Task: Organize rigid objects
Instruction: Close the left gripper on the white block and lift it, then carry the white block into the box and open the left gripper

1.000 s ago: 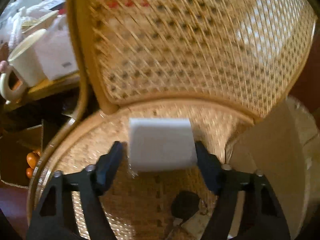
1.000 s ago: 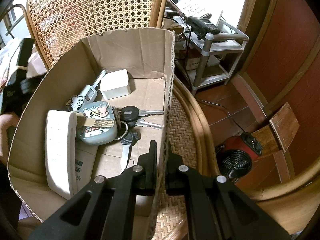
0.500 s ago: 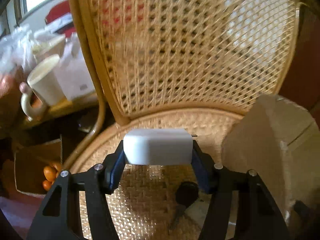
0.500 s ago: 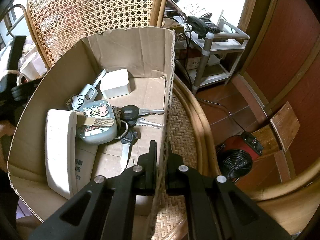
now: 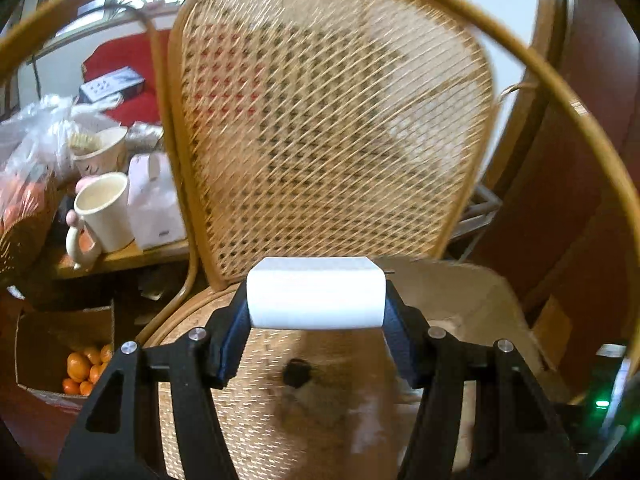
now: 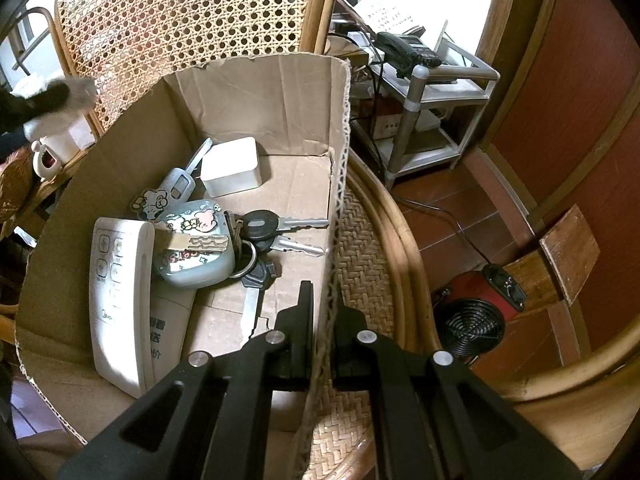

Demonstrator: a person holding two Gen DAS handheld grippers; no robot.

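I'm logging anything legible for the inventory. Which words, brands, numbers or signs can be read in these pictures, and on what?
Nothing reads fully.
White remote control in the brown cardboard box: a small brand word and printed characters, too small to read.
White paper sheet on the grey metal rack: dark lines of text, too small.
Pastel cartoon-bear case: red lettering, blurred.
White carton beside the cream mug: a small mark, blurred.

White rounded block (image 5: 316, 294): lying crosswise, held off the woven seat, w/ the cardboard box (image 6: 256, 92) just right of it. In box: white square case (image 6: 232, 168), white remote (image 6: 120, 300), pale-green cartoon pouch (image 6: 196, 252), black-headed keys (image 6: 264, 228), small grey fob (image 6: 180, 184), maybe a thermometer.
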